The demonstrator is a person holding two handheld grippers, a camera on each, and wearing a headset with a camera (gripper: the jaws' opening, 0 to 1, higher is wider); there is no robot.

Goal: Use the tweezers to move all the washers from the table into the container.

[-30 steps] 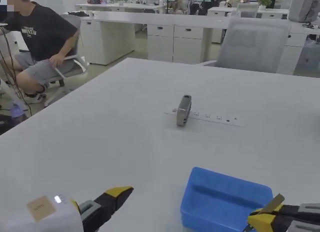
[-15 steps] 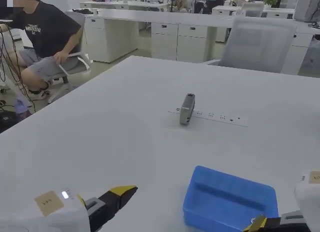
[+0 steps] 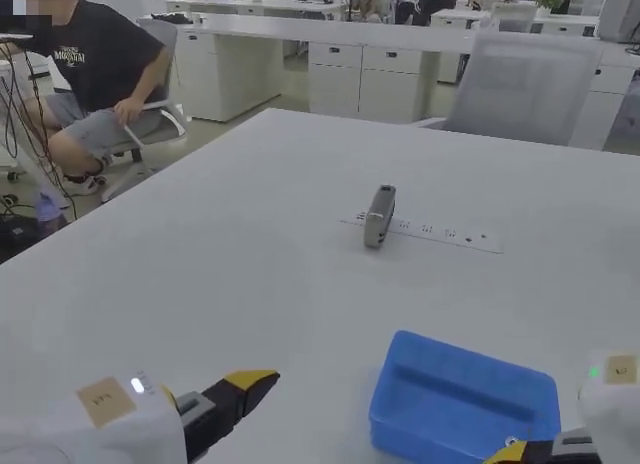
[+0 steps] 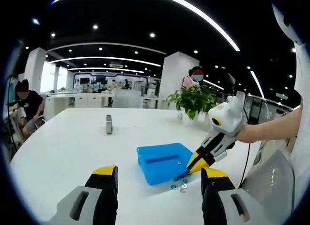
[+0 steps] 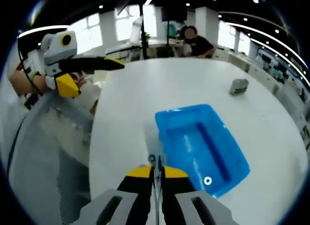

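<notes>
Right gripper (image 5: 156,172) is pressed together on the tweezers (image 5: 154,163). Their tips are at the loose washers (image 4: 178,187) on the worktop (image 4: 72,147), just beside the blue container (image 4: 162,159) (one washer (image 5: 208,180) lies inside). Left gripper (image 4: 159,172) – spread. Washers will likely be light, thin and slippery – pinch across the ring.

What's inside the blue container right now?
The right gripper view shows one washer lying on the floor of the blue container, near a corner. The rest of the floor looks bare. In the head view the near wall hides most of the inside.
</notes>
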